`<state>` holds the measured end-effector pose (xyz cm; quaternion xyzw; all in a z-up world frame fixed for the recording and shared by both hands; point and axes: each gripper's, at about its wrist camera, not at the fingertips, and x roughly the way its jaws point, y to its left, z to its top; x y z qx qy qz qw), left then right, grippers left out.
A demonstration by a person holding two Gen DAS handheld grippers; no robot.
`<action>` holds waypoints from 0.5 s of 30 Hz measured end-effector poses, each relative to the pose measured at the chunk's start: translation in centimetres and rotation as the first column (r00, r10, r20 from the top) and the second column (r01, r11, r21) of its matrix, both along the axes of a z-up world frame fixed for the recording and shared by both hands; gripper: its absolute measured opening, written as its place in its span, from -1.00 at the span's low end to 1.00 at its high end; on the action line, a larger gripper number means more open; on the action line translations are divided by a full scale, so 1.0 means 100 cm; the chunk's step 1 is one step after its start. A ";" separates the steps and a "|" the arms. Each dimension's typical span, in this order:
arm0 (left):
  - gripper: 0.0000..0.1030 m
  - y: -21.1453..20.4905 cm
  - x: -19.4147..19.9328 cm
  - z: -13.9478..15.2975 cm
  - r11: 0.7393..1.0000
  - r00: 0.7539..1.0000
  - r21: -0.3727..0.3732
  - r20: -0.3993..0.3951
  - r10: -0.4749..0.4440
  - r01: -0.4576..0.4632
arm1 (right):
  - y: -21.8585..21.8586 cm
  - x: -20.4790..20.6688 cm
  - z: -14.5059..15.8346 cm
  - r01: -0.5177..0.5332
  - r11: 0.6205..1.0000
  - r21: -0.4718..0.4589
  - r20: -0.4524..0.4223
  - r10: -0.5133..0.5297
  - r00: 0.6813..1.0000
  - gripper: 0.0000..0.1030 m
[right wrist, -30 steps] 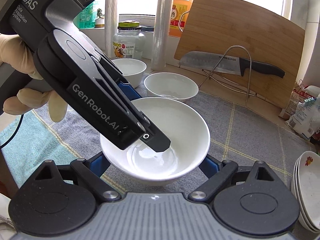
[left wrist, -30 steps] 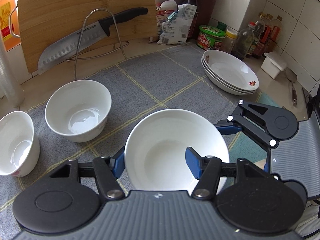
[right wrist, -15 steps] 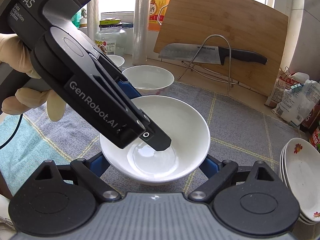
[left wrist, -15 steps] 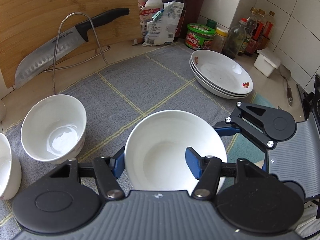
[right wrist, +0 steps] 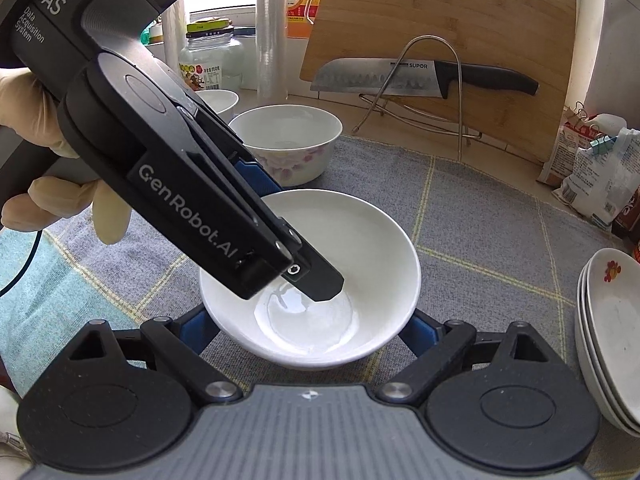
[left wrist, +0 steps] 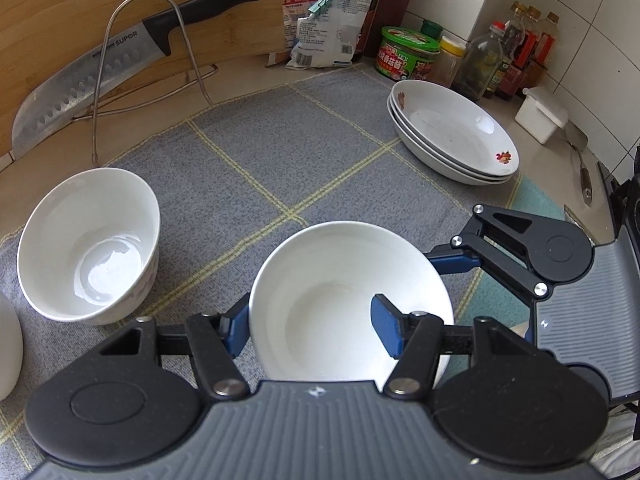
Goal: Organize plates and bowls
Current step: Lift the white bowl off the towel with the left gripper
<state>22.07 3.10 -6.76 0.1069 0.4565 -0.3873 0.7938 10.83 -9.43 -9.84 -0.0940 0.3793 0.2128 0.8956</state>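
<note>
A white bowl [left wrist: 340, 292] is held above the grey checked cloth [left wrist: 280, 148]. My left gripper [left wrist: 310, 330] is shut on its rim, one finger inside and one outside. My right gripper [right wrist: 308, 328] straddles the same bowl [right wrist: 360, 240] from the other side, a blue pad at each side of its base; it looks shut on it. A second white bowl [left wrist: 86, 244] stands on the cloth to the left and shows with pink flowers in the right wrist view [right wrist: 288, 140]. A third bowl [right wrist: 220, 100] stands behind it. A stack of three shallow plates [left wrist: 456, 132] sits at the right.
A knife [left wrist: 100, 76] rests on a wire rack against a bamboo cutting board [right wrist: 440, 20] at the back. Food bags [left wrist: 324, 32], jars and sauce bottles [left wrist: 516, 52] line the back right corner. A glass jar [right wrist: 210, 56] stands by the window.
Both grippers have carried the bowl to the right, towards the plate stack. The two standing bowls have slid leftwards in the left wrist view.
</note>
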 end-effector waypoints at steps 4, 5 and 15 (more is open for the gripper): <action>0.18 0.001 0.001 -0.001 1.000 1.000 -0.006 -0.004 0.006 -0.006 | -0.002 0.001 0.000 0.003 1.000 0.010 -0.006 -0.003 1.000 0.86; 0.18 0.000 0.001 -0.001 1.000 1.000 -0.007 -0.004 0.006 -0.006 | -0.002 0.002 0.000 0.003 1.000 0.012 -0.006 -0.003 1.000 0.86; 0.76 0.010 -0.005 0.004 0.996 0.998 -0.075 0.027 0.052 -0.050 | -0.003 0.000 0.003 0.014 1.000 0.004 0.021 -0.014 1.000 1.00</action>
